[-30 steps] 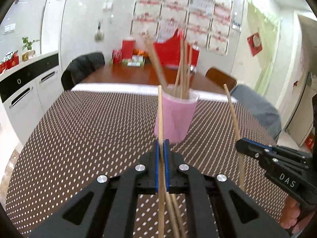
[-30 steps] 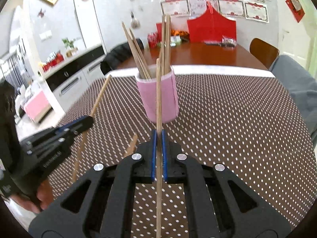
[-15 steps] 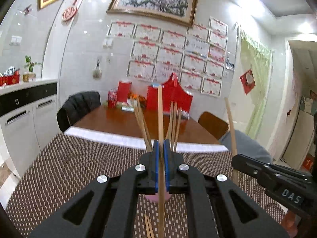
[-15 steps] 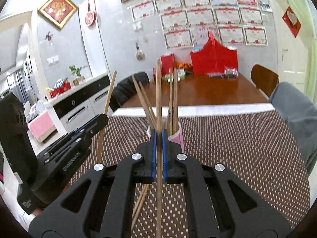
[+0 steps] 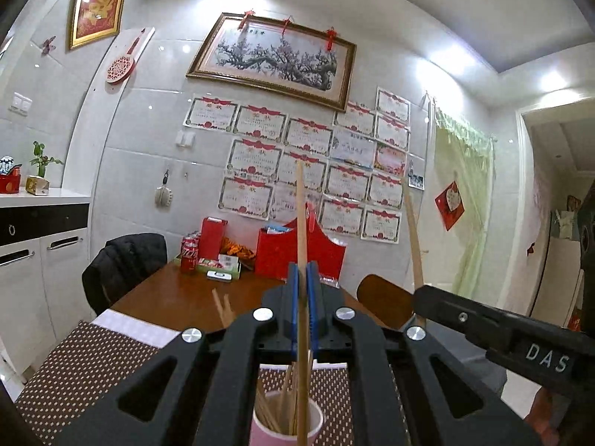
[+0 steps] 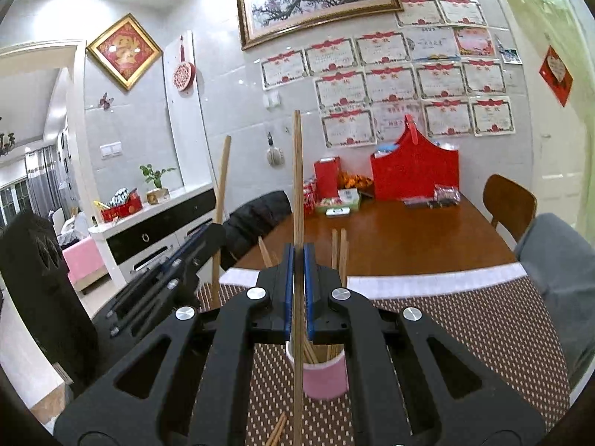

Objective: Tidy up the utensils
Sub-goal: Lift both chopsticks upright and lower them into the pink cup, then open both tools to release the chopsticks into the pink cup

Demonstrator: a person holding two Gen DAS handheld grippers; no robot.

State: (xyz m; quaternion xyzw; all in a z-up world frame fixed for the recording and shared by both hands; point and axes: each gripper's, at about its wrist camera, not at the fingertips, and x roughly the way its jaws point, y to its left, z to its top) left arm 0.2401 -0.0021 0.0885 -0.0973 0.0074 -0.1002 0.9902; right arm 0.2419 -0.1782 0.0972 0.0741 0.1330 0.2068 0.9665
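My left gripper (image 5: 303, 282) is shut on one upright wooden chopstick (image 5: 301, 215). Its lower end hangs over the pink cup (image 5: 284, 425), which holds several chopsticks. To its right, my right gripper (image 5: 422, 295) holds another chopstick (image 5: 412, 234) upright. In the right wrist view, that right gripper (image 6: 297, 260) is shut on its chopstick (image 6: 296, 171) just before the pink cup (image 6: 324, 379). The left gripper (image 6: 214, 232) shows at the left with its chopstick (image 6: 222, 182). Loose chopsticks (image 6: 277, 432) lie on the cloth near the cup.
A brown dotted tablecloth (image 6: 465, 327) covers the near table; the wooden tabletop (image 6: 409, 238) beyond carries a red bag (image 6: 414, 171), cans and boxes. A dark chair (image 5: 122, 264) and a white cabinet (image 5: 33, 260) stand left, a wooden chair (image 6: 509, 200) right.
Both grippers have risen with their chopsticks and tilted up toward level. The pink cup has dropped to the bottom of both views and now sits beneath the fingers.
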